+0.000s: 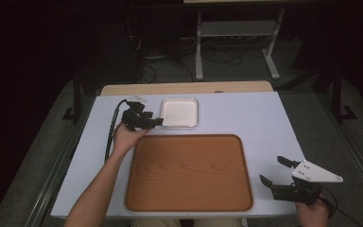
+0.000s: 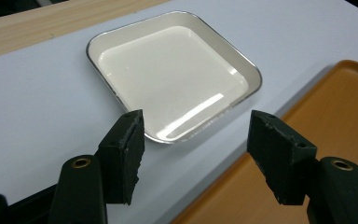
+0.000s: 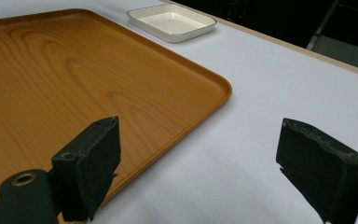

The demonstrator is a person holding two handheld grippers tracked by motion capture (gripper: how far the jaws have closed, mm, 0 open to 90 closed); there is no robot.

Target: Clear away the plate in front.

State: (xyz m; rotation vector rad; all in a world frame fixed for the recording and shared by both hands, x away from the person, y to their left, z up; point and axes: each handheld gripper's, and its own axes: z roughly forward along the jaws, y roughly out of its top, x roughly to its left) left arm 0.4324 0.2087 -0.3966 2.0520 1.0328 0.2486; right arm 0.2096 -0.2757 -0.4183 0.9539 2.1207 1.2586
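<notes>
The left gripper (image 2: 193, 135), jaws wide and empty, is best centred over the dish (image 2: 172, 74) rim near the table's far edge before closing.

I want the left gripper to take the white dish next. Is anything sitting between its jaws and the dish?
Nothing visible. The left gripper is open just short of the white dish, with bare table between them; the wooden tray lies off to the side.
</notes>
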